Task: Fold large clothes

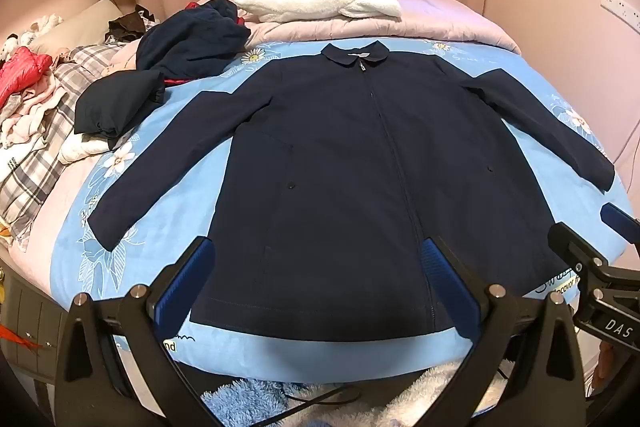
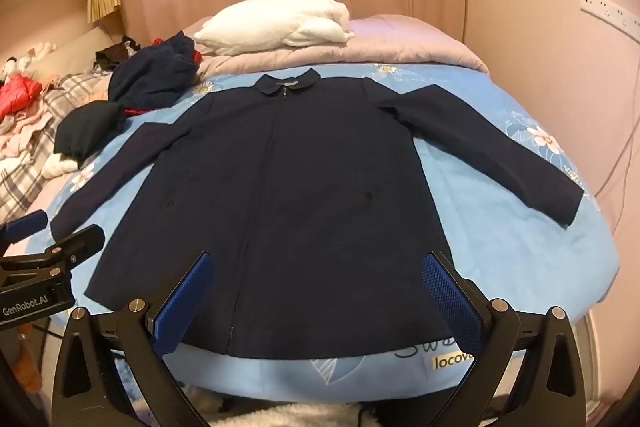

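Both tongs, left tongs [image 1: 316, 283] and right tongs [image 2: 316, 291], stand wide and empty over the soft, floppy dark jacket [image 1: 360, 167], best grabbed at its sleeve ends, lower left and right.

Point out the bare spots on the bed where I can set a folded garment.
Free: blue sheet below the navy jacket's sleeve near the wall, and the pink quilt beside the white blanket. Crowded: the clothes pile opposite.
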Action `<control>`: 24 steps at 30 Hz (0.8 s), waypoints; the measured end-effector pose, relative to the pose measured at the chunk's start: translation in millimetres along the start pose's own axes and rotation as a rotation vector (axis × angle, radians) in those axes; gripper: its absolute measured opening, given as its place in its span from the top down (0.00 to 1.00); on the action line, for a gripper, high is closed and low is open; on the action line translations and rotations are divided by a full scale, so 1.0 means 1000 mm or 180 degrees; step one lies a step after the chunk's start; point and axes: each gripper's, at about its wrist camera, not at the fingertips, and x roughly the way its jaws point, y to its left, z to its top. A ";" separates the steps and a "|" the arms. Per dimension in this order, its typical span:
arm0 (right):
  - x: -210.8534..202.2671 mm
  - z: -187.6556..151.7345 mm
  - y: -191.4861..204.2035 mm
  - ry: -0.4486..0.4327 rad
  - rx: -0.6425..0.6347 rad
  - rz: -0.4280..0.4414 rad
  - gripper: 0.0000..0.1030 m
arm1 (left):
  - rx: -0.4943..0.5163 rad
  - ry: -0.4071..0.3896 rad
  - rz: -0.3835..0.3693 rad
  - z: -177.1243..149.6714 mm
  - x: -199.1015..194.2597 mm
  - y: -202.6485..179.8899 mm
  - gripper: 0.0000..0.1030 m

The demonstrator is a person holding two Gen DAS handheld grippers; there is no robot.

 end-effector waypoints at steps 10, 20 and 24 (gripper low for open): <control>0.001 -0.001 0.001 0.0010 0.0001 0.0005 0.00 | -0.0002 0.0001 -0.0017 -0.002 0.001 0.002 0.00; 0.003 -0.003 0.002 0.0025 0.0010 0.0016 0.00 | 0.0005 -0.0010 -0.0010 -0.001 -0.001 0.001 0.00; 0.003 -0.004 0.003 0.0032 0.0015 0.0024 0.00 | 0.0011 -0.0007 -0.0010 -0.002 0.000 0.001 0.00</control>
